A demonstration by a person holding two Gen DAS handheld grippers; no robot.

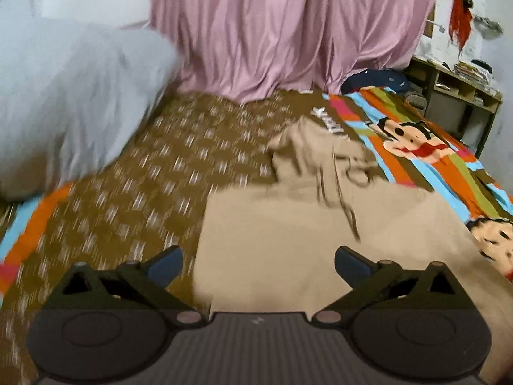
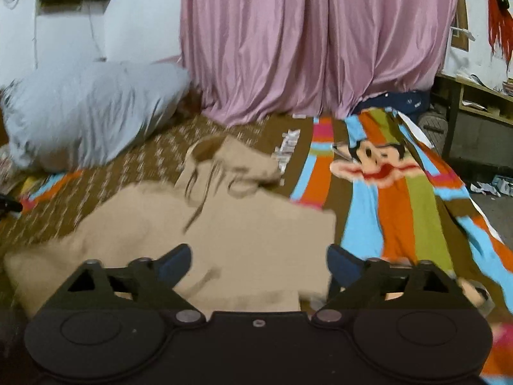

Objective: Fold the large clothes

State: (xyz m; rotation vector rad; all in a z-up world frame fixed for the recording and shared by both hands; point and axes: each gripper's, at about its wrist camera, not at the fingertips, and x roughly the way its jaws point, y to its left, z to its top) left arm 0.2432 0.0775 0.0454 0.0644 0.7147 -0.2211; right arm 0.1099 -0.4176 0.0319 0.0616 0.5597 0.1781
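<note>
A tan hoodie (image 1: 288, 224) lies spread on the bed, its hood and dark drawstrings toward the far side. It also shows in the right wrist view (image 2: 224, 224). My left gripper (image 1: 258, 264) is open and empty, held over the hoodie's near left edge. My right gripper (image 2: 258, 263) is open and empty, held over the hoodie's near right part. Both views are motion-blurred.
The bed has a brown patterned and striped cartoon bedsheet (image 1: 144, 176) (image 2: 400, 208). A grey pillow (image 1: 70, 96) (image 2: 86, 112) lies at the far left. A pink curtain (image 1: 288, 25) (image 2: 320, 38) hangs behind the bed. A wooden shelf (image 1: 458, 93) stands at the right.
</note>
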